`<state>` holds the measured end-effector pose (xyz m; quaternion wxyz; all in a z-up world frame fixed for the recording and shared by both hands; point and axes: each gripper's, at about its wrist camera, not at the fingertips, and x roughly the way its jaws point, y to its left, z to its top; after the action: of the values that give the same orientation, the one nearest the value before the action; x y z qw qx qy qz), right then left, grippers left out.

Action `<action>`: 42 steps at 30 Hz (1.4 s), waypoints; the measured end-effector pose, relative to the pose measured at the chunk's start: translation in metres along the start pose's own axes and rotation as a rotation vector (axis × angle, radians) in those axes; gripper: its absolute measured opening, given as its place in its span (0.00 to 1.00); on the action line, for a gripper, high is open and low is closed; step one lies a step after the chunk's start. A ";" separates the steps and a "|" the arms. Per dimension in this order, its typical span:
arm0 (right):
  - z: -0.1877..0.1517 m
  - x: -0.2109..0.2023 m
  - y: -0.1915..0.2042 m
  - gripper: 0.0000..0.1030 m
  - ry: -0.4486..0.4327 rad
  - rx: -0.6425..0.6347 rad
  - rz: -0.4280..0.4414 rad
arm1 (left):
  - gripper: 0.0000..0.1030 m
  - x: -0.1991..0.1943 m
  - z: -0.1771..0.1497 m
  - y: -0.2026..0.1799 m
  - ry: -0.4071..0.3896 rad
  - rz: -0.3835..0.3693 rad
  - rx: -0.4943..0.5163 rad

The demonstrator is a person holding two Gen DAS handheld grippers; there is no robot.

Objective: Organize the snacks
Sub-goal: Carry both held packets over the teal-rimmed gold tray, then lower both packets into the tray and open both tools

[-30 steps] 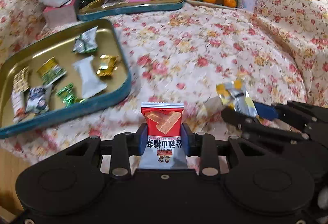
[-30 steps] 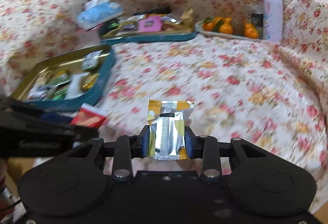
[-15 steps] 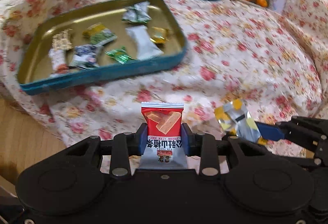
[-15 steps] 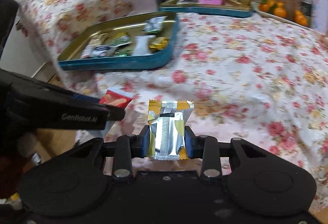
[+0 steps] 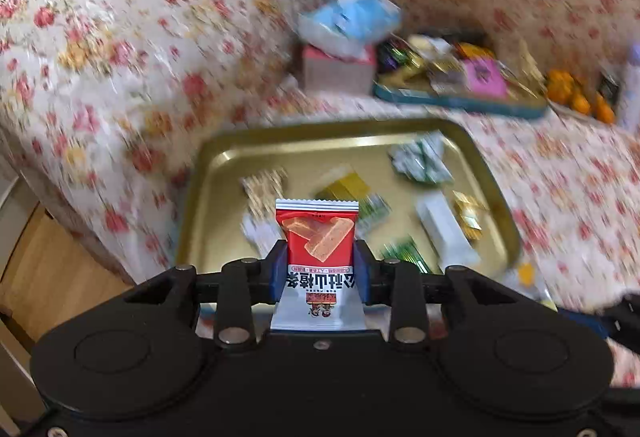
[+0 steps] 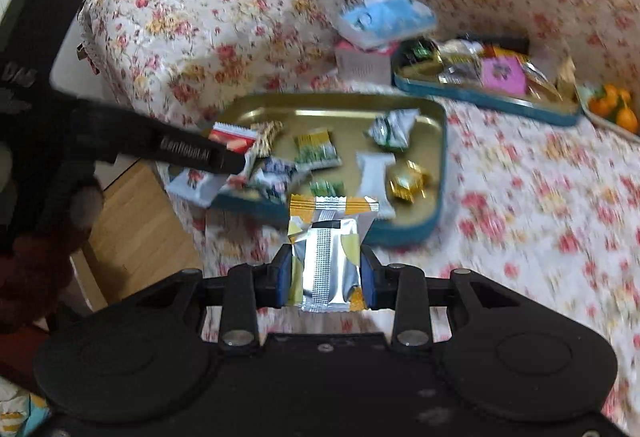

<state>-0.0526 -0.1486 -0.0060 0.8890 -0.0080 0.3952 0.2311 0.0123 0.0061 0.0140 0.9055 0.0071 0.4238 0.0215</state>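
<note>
Two claws, each loaded. Left claw (image 5: 320, 269): pads pinching red snack packet (image 5: 319, 233) at mid-body, packet upright, top edge clear of the pads. Right claw (image 6: 325, 271): pads pinching silver-yellow snack packet (image 6: 326, 261), foil creased between them.

Gold tray (image 5: 224, 173) w/ teal rim: directly ahead of & below left claw; ahead of right claw, slightly up-left of its tips. Holds approx. eight wrapped snacks already. Second tray (image 6: 480, 97), fuller, sits further out, to the right. All on floral sofa cover.

Risks (judgement):
- Packets slick, gripped only at the sides; a fast swing could slip one out short of the tray, onto cover or wood floor (image 5: 52, 277) at the sofa's edge.
- Both claws converge on one tray; left claw (image 6: 224, 157) already over its near-left corner, so a clash w/ the right is possible.
- Release from height: packet may bounce off the rim or land on others.

View diffs:
- Right wrist view shows left claw side-on w/ red packet over tray edge, plus tray's teal outer wall.
- Left wrist view shows tray floor more squarely; right claw barely in view, only a dark edge at far right.
- Both heavily blurred; labels on the tray's snacks unreadable.
</note>
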 end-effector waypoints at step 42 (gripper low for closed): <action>0.070 0.085 -0.017 0.35 -0.045 0.040 -0.202 | 0.46 0.080 0.037 0.025 0.113 -0.075 -0.111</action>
<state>0.0524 -0.1154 -0.0204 0.9164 -0.0247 0.3769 0.1326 0.0913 0.0353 -0.0230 0.8792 -0.0601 0.4726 0.0115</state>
